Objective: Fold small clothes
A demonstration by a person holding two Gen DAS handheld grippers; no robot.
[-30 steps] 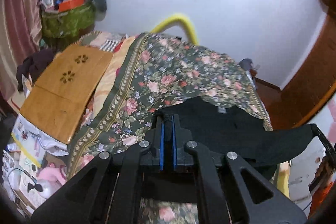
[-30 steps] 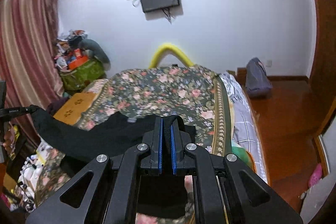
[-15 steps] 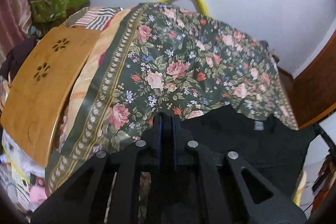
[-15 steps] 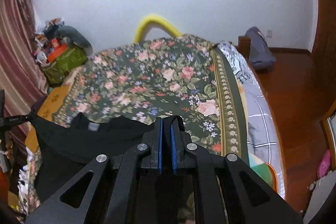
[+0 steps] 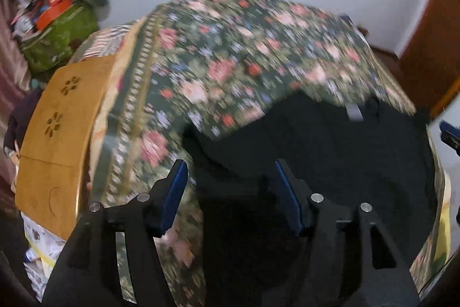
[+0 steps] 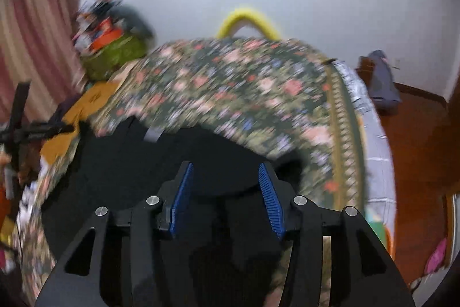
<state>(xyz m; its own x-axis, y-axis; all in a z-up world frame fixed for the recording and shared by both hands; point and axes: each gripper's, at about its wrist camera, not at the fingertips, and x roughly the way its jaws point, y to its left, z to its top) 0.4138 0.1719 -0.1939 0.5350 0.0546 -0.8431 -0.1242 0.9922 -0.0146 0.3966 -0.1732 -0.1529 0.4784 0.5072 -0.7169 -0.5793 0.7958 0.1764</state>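
Both hand-held grippers, left (image 5: 228, 192) and right (image 6: 225, 193), had just been opening, releasing the black garment (image 5: 330, 157) onto the bed (image 5: 230, 56) directly beneath them. Laying-out step; next calls for regripping an edge to fold.

Both fisheye views were evenly lit and dim-toned, heavily motion-blurred across the floral bedspread (image 5: 258, 53), with dark vignetted corners and walls that curved at the edges.

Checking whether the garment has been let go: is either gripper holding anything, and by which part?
Nothing is held. Left gripper and right gripper have just been opening; black garment lies between unpressed pads.
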